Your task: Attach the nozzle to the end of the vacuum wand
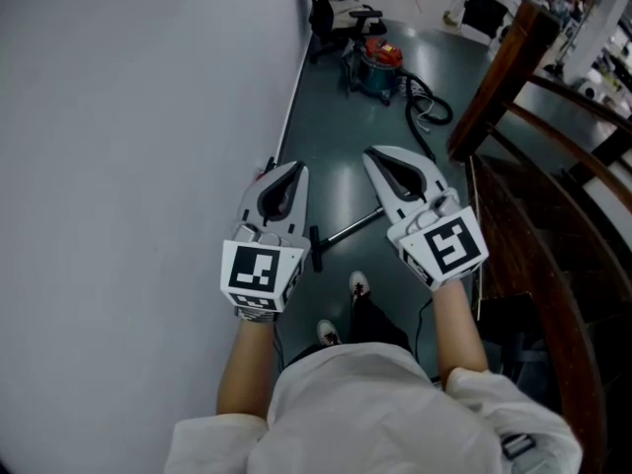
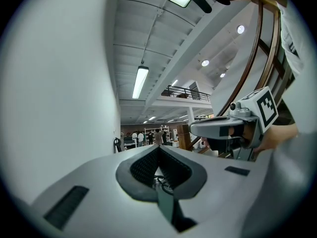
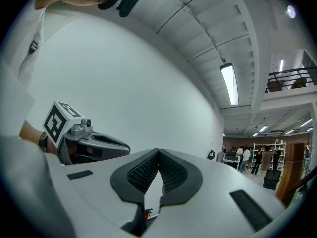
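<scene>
A black office chair stands by the white wall, a wooden handrail opposite.

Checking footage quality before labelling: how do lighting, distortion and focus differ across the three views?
Head view: even, dim light, sharp, the vacuum wand clear on the glossy floor. Left gripper view: strong fisheye bending, dark corners, ceiling lamp blown out. Right gripper view: same fisheye, bright strip light, distant people small and soft.

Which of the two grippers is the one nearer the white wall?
The left gripper: it is beside the white wall, while the right gripper is on the side of the wooden stair railing.
</scene>
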`<state>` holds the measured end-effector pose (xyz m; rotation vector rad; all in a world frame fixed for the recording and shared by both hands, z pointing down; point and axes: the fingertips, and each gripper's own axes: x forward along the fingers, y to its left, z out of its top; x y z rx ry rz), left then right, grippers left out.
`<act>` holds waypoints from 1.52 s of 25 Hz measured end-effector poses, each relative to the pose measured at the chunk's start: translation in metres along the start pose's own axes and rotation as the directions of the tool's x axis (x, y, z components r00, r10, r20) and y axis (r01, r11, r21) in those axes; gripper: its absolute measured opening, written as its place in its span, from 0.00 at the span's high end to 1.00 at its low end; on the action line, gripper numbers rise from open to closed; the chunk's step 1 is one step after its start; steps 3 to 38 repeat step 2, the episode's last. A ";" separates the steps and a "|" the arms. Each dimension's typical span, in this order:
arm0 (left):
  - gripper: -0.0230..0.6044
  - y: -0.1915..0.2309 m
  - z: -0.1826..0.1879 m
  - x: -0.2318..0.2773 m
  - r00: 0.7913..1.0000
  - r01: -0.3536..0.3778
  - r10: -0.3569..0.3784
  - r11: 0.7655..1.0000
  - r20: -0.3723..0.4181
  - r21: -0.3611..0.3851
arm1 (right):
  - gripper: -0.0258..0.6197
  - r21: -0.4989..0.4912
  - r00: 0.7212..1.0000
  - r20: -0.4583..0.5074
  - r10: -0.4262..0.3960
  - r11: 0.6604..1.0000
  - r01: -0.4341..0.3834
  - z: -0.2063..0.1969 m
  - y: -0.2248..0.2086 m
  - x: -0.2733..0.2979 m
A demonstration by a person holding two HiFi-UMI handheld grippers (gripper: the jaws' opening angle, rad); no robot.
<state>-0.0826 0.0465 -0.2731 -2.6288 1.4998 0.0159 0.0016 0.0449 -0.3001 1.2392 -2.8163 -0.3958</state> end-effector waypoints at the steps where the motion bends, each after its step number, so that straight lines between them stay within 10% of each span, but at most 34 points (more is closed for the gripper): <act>1: 0.96 0.000 0.000 -0.001 1.000 0.000 0.000 1.000 0.000 -0.001 | 0.92 -0.002 1.000 -0.002 0.000 1.000 0.000 0.000 0.001 0.000; 38: 0.96 0.000 0.000 -0.002 1.000 0.000 0.000 1.000 0.000 -0.002 | 0.92 -0.003 1.000 -0.004 -0.001 1.000 0.001 0.000 0.001 0.000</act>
